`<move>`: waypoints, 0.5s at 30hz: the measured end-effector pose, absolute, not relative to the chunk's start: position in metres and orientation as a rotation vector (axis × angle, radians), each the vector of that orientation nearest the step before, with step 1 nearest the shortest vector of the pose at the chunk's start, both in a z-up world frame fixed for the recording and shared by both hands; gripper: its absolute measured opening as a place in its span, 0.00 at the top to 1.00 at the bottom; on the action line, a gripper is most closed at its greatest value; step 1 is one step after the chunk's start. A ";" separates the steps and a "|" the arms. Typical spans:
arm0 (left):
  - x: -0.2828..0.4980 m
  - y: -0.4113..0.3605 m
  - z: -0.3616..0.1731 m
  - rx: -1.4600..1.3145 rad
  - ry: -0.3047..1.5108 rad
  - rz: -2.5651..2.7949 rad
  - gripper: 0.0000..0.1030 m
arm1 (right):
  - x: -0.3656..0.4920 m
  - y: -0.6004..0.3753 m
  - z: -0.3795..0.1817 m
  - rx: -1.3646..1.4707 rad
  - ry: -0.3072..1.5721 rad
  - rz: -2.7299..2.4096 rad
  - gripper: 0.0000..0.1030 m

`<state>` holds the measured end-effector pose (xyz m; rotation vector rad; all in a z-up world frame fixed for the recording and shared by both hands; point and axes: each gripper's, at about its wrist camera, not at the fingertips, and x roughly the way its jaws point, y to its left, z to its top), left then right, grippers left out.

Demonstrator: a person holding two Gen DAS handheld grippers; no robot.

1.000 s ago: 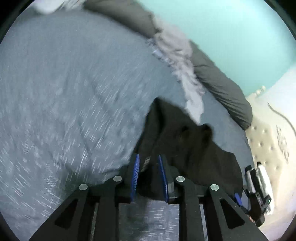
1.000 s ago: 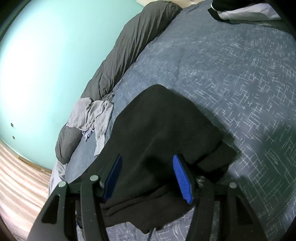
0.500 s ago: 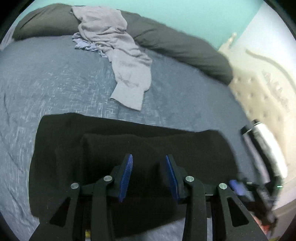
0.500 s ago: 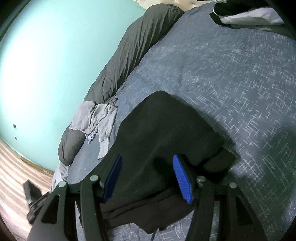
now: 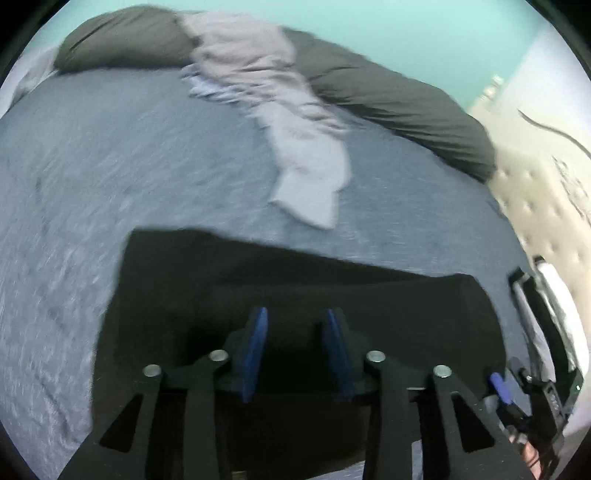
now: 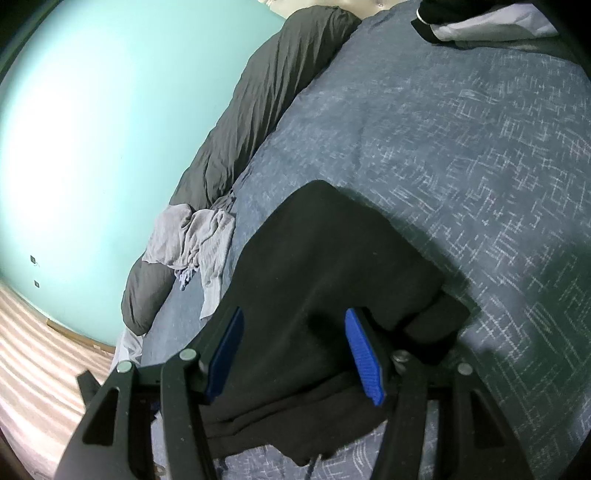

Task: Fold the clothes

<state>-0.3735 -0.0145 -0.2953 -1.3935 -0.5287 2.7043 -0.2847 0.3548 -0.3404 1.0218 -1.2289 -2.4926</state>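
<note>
Black folded fleece garment point(image 6: 325, 295): lay flat on blue-grey crosshatch-patterned bedspread point(image 6: 461, 155), near its front edge; layered edges and a loose flap at the right side in the right wrist view.

Left claw point(image 5: 295, 343): blue pads spread apart, nothing pinched; hovered over the near part of the black garment point(image 5: 295, 288). View blurred.

Right claw point(image 6: 295, 354): blue pads spread wide, gripping nothing; positioned over the garment's stacked near edge.

Light grey crumpled cloth garment point(image 5: 288, 122): draped from dark grey rolled duvet point(image 5: 399, 99) down onto the bedspread point(image 5: 110, 177), well apart from the black garment.

Dark grey duvet point(image 6: 258, 122): ran along the far side of the bed against turquoise wall point(image 6: 110, 110).

Black-and-white clothing pile point(image 6: 480, 22): at the far corner of the bedspread.

Cream tufted headboard point(image 5: 546, 206): at the right edge of the left wrist view.
</note>
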 end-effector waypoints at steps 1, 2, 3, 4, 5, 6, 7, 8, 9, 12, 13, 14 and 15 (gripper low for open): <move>-0.378 -0.007 -0.295 -1.393 -0.507 2.687 0.61 | -0.284 0.356 -0.340 1.018 -1.230 -2.496 0.43; -0.382 -0.003 -0.297 -1.406 -0.495 2.673 0.61 | -0.284 0.356 -0.339 1.015 -1.229 -2.497 0.43; -0.385 0.000 -0.302 -1.424 -0.485 2.662 0.61 | -0.285 0.356 -0.339 1.014 -1.229 -2.496 0.43; -0.388 0.003 -0.306 -1.441 -0.475 2.651 0.61 | -0.285 0.356 -0.339 1.014 -1.228 -2.495 0.43; -0.392 0.004 -0.314 -1.475 -0.458 2.644 0.61 | -0.285 0.356 -0.340 1.015 -1.227 -2.495 0.43; -0.395 0.001 -0.321 -1.505 -0.442 2.646 0.61 | -0.285 0.356 -0.340 1.016 -1.225 -2.494 0.43; -0.397 -0.002 -0.328 -1.529 -0.430 2.651 0.62 | -0.285 0.356 -0.340 1.015 -1.226 -2.493 0.43; -0.395 -0.005 -0.330 -1.536 -0.428 2.653 0.62 | -0.285 0.357 -0.340 1.014 -1.228 -2.492 0.43; -0.392 -0.006 -0.330 -1.534 -0.432 2.654 0.62 | -0.285 0.357 -0.340 1.012 -1.229 -2.492 0.43; -0.382 -0.010 -0.329 -1.526 -0.443 2.656 0.62 | -0.284 0.360 -0.336 1.007 -1.212 -2.520 0.43; -0.379 -0.011 -0.328 -1.524 -0.447 2.657 0.62 | -0.283 0.361 -0.333 1.001 -1.201 -2.539 0.43; -0.376 -0.012 -0.328 -1.522 -0.451 2.658 0.62 | -0.282 0.361 -0.330 0.995 -1.190 -2.558 0.43; -0.372 -0.014 -0.328 -1.519 -0.455 2.658 0.61 | -0.281 0.362 -0.327 0.977 -1.178 -2.569 0.43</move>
